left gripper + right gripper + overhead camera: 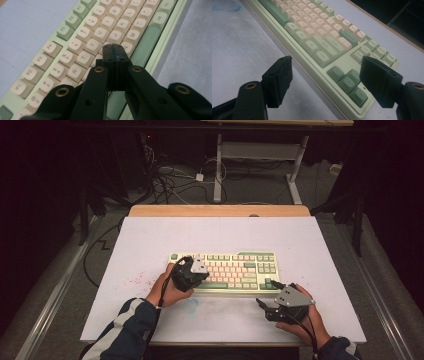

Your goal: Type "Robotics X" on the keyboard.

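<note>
Two grippers: left gripper (pixel 115 53) pinched closed and empty, tip over the H/N keys; right gripper (pixel 325 82) spread wide, empty, by the arrow keys
Keyboard (pixel 223 270): mid-table on the white table (pixel 150 235), lengthwise
Risk: closed tip is wider than one key, so neighbours may get pressed
Hidden: tip contact cannot be told; key beneath is covered

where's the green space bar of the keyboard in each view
High view: space bar on the keyboard's near edge, just right of the left tongs.
Left gripper view: right of centre, beyond the shut tongs.
Right gripper view: top left, far along the front row.
Shared landmark: the keyboard's pale green front rim.
</note>
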Action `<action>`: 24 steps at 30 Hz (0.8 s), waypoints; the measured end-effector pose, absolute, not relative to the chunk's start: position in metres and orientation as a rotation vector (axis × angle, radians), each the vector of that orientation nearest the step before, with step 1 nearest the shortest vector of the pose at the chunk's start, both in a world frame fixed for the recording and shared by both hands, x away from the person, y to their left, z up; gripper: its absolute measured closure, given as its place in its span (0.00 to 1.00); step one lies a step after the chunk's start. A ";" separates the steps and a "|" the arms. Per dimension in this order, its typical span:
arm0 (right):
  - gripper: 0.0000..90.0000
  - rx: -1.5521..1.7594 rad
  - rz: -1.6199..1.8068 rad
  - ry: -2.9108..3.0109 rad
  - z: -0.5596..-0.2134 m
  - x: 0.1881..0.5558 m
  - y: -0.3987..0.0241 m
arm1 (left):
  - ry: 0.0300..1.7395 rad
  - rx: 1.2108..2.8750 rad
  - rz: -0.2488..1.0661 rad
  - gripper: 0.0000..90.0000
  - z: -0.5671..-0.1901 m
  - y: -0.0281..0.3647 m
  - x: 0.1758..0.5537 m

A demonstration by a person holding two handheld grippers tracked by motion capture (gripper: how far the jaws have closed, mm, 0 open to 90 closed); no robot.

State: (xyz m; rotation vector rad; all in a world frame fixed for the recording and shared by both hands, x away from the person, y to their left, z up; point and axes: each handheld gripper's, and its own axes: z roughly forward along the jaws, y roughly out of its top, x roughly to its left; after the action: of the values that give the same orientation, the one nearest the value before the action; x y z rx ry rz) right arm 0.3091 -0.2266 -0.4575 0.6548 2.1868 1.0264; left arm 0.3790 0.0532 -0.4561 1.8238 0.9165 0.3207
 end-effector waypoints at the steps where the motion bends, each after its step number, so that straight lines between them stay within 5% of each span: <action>1: 0.30 0.653 1.025 2.188 -0.458 0.309 -0.226 | 0.917 1.826 0.317 0.97 -0.457 0.051 0.380; 24: 0.31 0.672 1.010 2.191 -0.458 0.311 -0.228 | 0.924 1.849 0.316 0.94 -0.464 0.043 0.383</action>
State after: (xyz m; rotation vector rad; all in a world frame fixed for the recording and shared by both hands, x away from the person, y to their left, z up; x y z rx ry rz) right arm 0.3106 -0.2278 -0.4579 0.6724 2.1905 1.0100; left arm 0.3834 0.0433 -0.4636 1.8492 0.9244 0.3158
